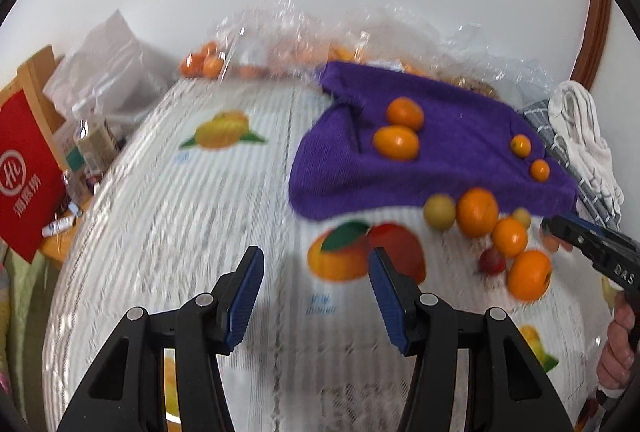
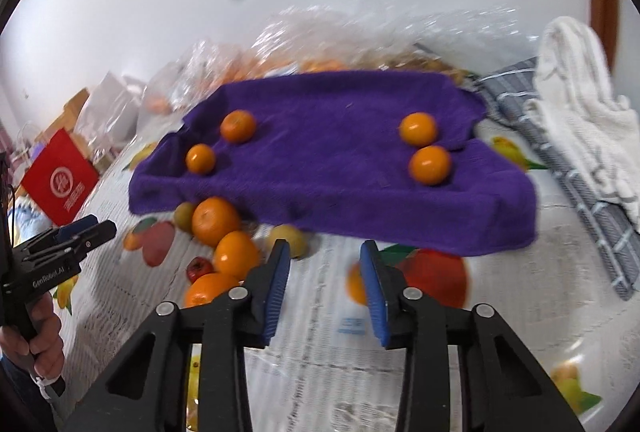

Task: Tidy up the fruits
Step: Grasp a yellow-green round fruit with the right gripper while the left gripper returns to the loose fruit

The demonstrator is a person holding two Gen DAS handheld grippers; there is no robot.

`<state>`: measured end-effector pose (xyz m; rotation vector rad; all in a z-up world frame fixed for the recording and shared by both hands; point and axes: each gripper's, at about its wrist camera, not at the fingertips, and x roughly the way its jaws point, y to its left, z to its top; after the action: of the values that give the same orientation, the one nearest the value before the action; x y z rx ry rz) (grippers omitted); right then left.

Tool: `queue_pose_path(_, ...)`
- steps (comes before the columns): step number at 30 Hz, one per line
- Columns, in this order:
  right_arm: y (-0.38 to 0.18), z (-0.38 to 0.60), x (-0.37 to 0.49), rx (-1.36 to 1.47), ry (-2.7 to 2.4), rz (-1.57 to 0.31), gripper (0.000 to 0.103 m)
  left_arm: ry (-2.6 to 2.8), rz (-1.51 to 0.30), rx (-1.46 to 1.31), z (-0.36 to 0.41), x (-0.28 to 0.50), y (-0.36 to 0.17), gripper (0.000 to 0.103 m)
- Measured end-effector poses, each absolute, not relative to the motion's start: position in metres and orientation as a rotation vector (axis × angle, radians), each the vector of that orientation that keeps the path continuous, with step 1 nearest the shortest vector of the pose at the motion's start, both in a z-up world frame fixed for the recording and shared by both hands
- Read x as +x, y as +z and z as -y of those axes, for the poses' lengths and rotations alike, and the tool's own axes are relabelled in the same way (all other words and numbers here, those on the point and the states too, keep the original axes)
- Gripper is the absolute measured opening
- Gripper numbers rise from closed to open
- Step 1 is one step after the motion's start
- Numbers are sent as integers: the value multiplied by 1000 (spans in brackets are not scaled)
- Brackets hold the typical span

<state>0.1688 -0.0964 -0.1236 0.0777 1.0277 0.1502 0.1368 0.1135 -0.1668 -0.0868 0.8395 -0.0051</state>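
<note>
A purple towel (image 2: 336, 160) (image 1: 432, 156) lies on the fruit-printed tablecloth (image 1: 180, 224). Two oranges (image 2: 238, 126) sit on its left part and two oranges (image 2: 430, 165) on its right part. A loose pile of oranges (image 2: 214, 220) (image 1: 478, 212), a yellow-green fruit (image 2: 292, 238) (image 1: 439, 212) and a small red fruit (image 2: 199, 269) (image 1: 491, 261) lies at the towel's near left edge. My left gripper (image 1: 316, 264) is open and empty over the cloth. My right gripper (image 2: 324, 256) is open and empty just in front of the towel, right of the pile.
Clear plastic bags (image 2: 320, 40) with more oranges lie behind the towel. A grey checked cloth (image 2: 560, 168) and a white cloth (image 2: 576, 80) lie at the right. A red bag (image 1: 24, 168) and clutter stand at the left edge.
</note>
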Motion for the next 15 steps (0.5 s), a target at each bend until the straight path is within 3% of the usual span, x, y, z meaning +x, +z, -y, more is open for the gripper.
queue_pose_path(11,-143,90,192,152,194,-1097,34,-14,-871,-55,-112,137,-181,52)
queue_pose_path(15,-153,85,199,117,176,-1130,34,-36,-872,-66,-113,138,-182,59)
